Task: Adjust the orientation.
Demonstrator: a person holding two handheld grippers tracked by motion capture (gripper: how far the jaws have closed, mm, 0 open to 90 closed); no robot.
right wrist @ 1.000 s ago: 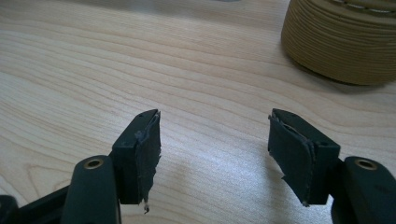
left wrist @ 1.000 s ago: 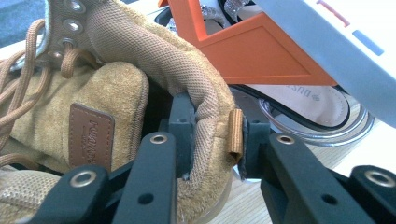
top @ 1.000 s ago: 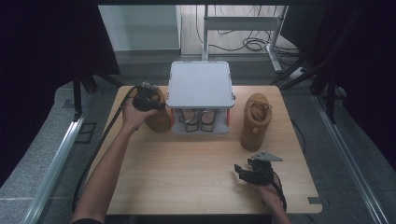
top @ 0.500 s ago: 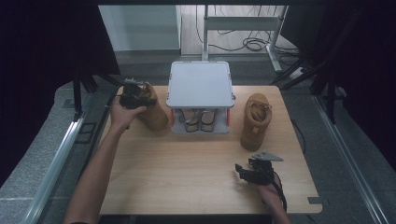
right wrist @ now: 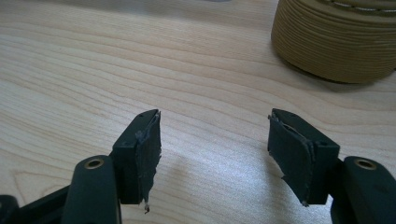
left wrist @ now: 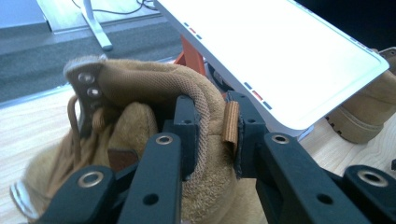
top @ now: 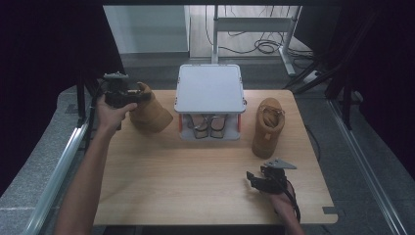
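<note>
Left claw [top: 139,96] is clamped on the tan boot's [top: 149,113] heel collar, boot apparently tipped up off the worktop [top: 195,181], toe pointing toward the white-topped rack [top: 210,88] just beside it. Right claw [top: 255,179] rests gaping, empty, well apart.

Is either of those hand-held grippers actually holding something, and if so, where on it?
The left hand-held gripper clamps the tan boot by the padded back edge of its collar. The right hand-held gripper holds nothing; its jaws stand open over the wooden table.
</note>
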